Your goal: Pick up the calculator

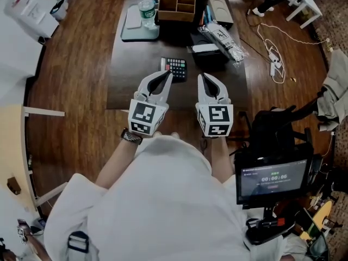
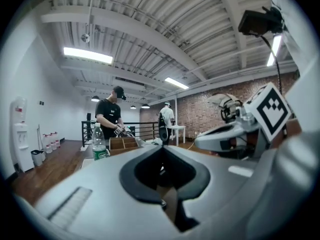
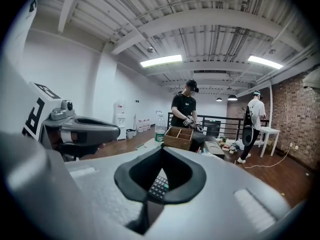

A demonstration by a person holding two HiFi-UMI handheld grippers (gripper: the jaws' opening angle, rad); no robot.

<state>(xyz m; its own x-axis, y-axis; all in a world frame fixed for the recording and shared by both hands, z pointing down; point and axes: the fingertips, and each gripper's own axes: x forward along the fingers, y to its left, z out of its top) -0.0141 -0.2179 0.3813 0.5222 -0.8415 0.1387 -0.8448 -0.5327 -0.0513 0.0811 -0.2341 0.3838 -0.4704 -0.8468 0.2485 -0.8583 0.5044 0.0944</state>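
Observation:
The black calculator point(image 1: 176, 68) lies flat on the dark table point(image 1: 130, 86), just beyond both grippers. The tip of my left gripper point(image 1: 167, 76) overlaps the calculator's near left corner in the head view; I cannot tell whether it touches. Its jaws meet at the tips with nothing between them point(image 2: 162, 147). My right gripper point(image 1: 202, 77) hovers a little to the right of the calculator, shut and empty. In the right gripper view the calculator's keys point(image 3: 159, 186) show through the loop of those jaws point(image 3: 162, 147).
At the table's far end stand a water bottle point(image 1: 147, 8) on a grey tray point(image 1: 133, 26), a wooden organiser box point(image 1: 176, 6), a black box point(image 1: 208, 53) and bagged items point(image 1: 224, 38). Cables point(image 1: 274, 56) lie on the floor at right. A screen point(image 1: 272, 178) stands near right. Two people stand beyond the table.

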